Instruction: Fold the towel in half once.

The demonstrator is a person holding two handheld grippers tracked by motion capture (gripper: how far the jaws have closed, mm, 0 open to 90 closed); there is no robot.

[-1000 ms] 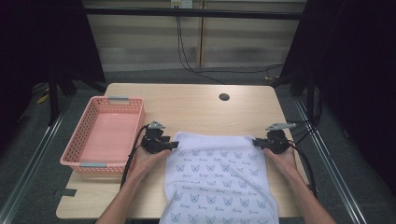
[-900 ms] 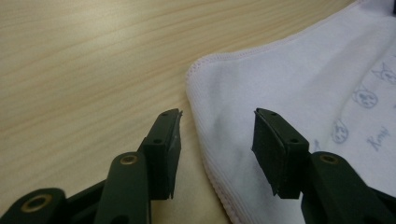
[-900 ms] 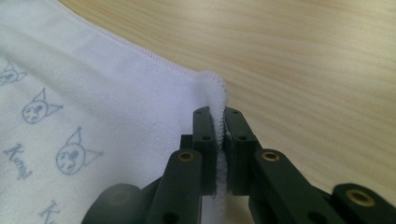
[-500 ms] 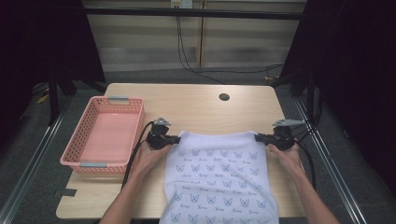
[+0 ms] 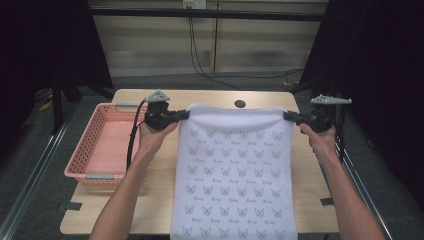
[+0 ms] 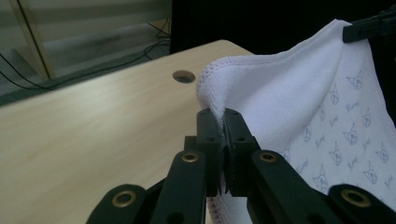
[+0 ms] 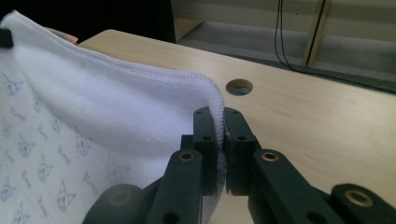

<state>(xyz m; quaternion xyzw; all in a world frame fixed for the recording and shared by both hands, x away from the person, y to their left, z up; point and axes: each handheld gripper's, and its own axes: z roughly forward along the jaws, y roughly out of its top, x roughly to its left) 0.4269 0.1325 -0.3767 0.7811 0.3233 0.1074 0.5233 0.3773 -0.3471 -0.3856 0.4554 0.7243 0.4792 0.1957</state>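
A light wooden table with rounded corners stood on a grey floor, a round cable hole near its far edge. Beyond it ran a pale panelled wall — black cables hung down it from a socket and trailed across the floor. Dark curtains closed in both sides, the right one deep in shadow. A metal rail ran along the floor at the left — the light was dim and even.
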